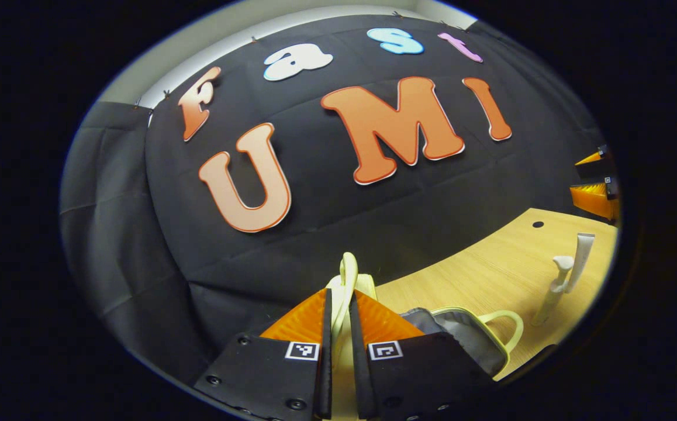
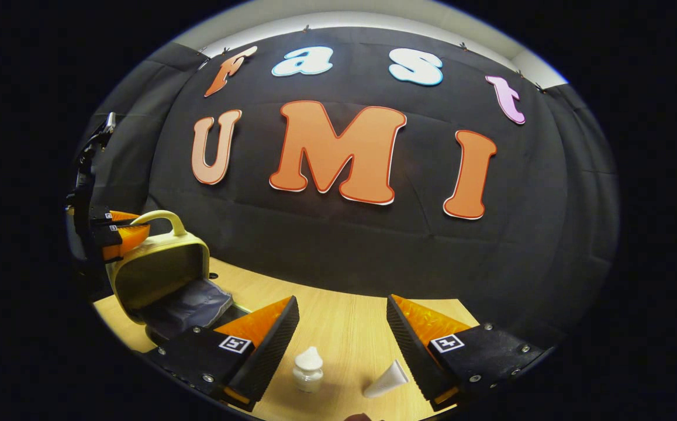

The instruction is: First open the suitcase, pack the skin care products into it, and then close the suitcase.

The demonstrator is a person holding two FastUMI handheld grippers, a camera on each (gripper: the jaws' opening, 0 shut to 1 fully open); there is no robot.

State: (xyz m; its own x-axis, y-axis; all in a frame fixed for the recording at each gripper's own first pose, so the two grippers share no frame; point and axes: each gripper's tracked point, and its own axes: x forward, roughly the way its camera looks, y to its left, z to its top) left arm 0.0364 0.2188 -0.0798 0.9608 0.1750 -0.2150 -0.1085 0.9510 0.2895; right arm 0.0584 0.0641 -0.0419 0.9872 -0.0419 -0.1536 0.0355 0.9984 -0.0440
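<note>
In the right gripper view, the right gripper (image 2: 341, 327) hangs low over the pale wooden table (image 2: 344, 321) with its two fingers spread wide, holding nothing. Between them, at about 6 o'clock, stands a small white bottle with a pointed cap (image 2: 308, 369). Just beside it, toward 5 o'clock, lies a white tube (image 2: 386, 380) on its side (its wide end points at the right finger).

Farther off, at 9 o'clock, the small pale yellow suitcase with a curved handle (image 2: 160, 266) sits open, its lid standing up and its grey lining showing. The left gripper (image 2: 117, 234) is at the top of that lid.

In the left gripper view, the left gripper (image 1: 338, 310) is pinched tight on the lid's thin yellow edge (image 1: 347, 280). At 4 o'clock, the bottle (image 1: 553, 289) and the tube (image 1: 579, 257) lie on the table (image 1: 490, 263).
</note>
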